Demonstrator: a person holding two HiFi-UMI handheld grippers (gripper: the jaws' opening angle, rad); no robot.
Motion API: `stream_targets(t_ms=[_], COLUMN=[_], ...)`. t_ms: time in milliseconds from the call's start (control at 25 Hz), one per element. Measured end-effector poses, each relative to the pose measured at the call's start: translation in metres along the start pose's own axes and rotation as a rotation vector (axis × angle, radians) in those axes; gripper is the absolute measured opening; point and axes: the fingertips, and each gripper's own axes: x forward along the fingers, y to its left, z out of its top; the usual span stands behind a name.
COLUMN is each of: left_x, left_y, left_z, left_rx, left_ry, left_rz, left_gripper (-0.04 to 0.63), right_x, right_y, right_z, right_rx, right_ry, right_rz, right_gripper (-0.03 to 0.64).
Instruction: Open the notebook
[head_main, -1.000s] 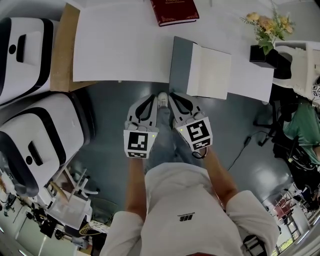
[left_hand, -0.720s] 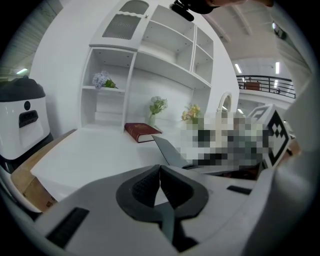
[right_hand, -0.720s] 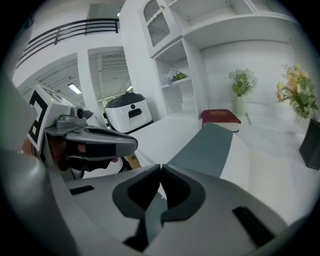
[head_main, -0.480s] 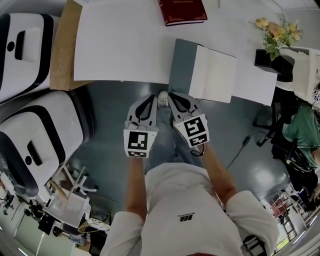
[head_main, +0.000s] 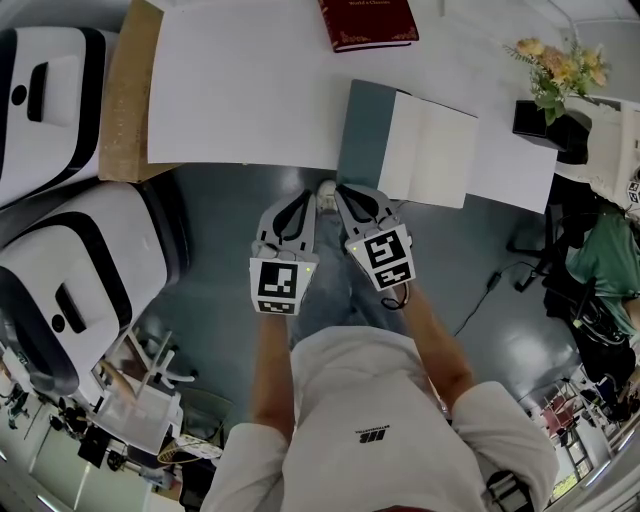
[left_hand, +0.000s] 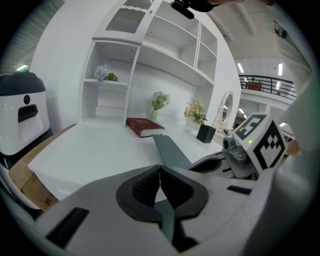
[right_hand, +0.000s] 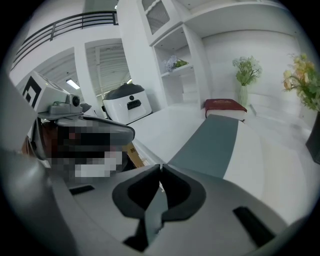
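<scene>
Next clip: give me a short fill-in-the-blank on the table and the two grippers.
The notebook lies ____ on the table.
The book beyond it has a ____ cover.
The left gripper and the right gripper both have their jaws ____, with nothing between them.
Missing words: open; red; shut.

1. The head view is bright and evenly lit. The white worktop (head_main: 250, 90) is nearly washed out and carries only faint, soft shadows.
2. That view bows strongly at its edges, and the grey floor (head_main: 220, 210) reads much dimmer.
3. Both gripper views sit in a round frame with black corners, and the shelves (left_hand: 165, 60) bend in them.
4. Ceiling strip lights (left_hand: 279, 69) glare at the upper right of the left gripper view.
5. The left hand-held gripper (left_hand: 160, 167) looms close and soft.
6. Flowers (right_hand: 305, 80) at the edge of the right gripper view are blurred.
</scene>
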Motion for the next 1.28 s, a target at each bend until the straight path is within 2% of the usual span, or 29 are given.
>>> stream_targets(t_ms=[440, 720, 1280], left_x=[0.002, 0.001, -0.006], left_y=[0.0, -0.001, -0.007], left_z=[-0.001, -0.001, 0.007], left_rx=[0.003, 0.005, 0.019], left_ry=[0.007, 0.005, -0.013], left_rz=[-0.001, 0.002, 0.001], left_gripper=[0.0, 0.0, 0.0], right_x=[0.011, 0.014, -0.004], right_y=[0.001, 0.01, 0.002], right_z=[-0.009, -0.009, 0.004], right_rx=[-0.013, -0.028, -0.042], right_ry=[0.033, 0.028, -0.007], right_rz=[0.008, 0.036, -0.001], right_gripper=[0.005, 0.028, 0.067])
